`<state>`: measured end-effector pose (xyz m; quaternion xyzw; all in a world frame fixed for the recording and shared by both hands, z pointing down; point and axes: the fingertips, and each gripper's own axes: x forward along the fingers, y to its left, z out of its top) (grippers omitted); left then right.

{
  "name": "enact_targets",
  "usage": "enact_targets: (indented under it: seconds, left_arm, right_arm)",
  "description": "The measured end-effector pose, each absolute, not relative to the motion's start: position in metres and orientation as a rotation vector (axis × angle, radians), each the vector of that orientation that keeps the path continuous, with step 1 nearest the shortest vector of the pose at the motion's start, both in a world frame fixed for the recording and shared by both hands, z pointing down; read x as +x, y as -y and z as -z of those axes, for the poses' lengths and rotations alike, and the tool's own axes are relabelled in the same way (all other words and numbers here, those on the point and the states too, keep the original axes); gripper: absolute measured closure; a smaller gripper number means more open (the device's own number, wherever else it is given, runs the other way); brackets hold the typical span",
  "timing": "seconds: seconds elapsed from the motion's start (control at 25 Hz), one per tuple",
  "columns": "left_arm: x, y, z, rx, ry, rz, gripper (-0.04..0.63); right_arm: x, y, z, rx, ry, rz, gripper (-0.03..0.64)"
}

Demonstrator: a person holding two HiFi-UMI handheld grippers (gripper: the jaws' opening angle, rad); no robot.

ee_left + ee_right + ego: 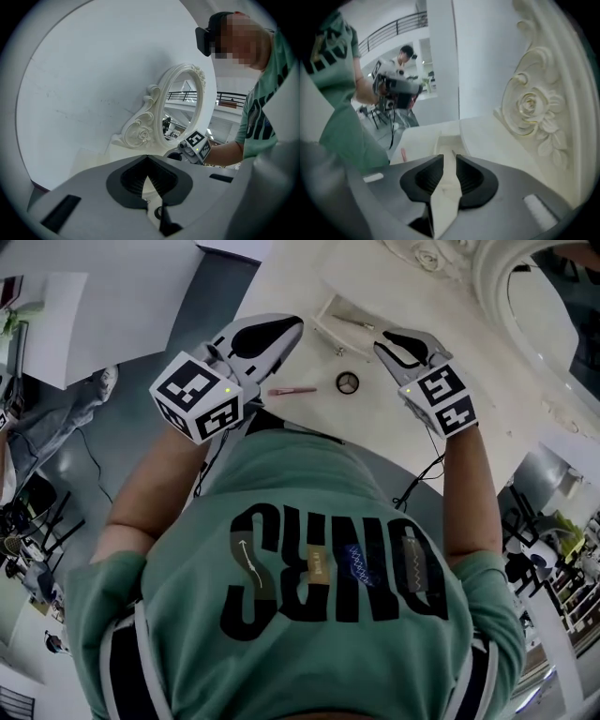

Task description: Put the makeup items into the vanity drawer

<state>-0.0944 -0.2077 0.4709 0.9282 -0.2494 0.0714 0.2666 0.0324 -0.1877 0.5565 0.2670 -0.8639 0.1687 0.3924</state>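
Left gripper [292, 329]: clenched, empty.
Right gripper [384, 345]: slightly parted, empty.
Makeup: pink lip pencil [292, 391] and round compact [348, 382] on worktop [309, 277], near the open drawer [323, 322].
Risk: a glancing pinch could roll the pencil off the near edge.

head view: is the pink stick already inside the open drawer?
No, the slim pink makeup stick lies on the white vanity top, outside the small open drawer.

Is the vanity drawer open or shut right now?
Open: the drawer is pulled out, its inside showing, with one slim item lying in it.
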Motion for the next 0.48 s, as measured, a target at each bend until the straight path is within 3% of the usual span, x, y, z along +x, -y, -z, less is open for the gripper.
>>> enact_targets:
  seconds: [0.2,0.48]
  left_arm:
    - [-0.079,0.187,-0.439,2.541,0.643,-0.163,0.597]
    - [-0.03,0.161,-0.367,2.653,0.573,-0.04,0.597]
  right_arm:
    - [0.052,0.168,-0.475,0.915,2.466,-0.588,0.523]
    - [0.119,0.115,-0.38,1.156,2.563,-0.432,0.529]
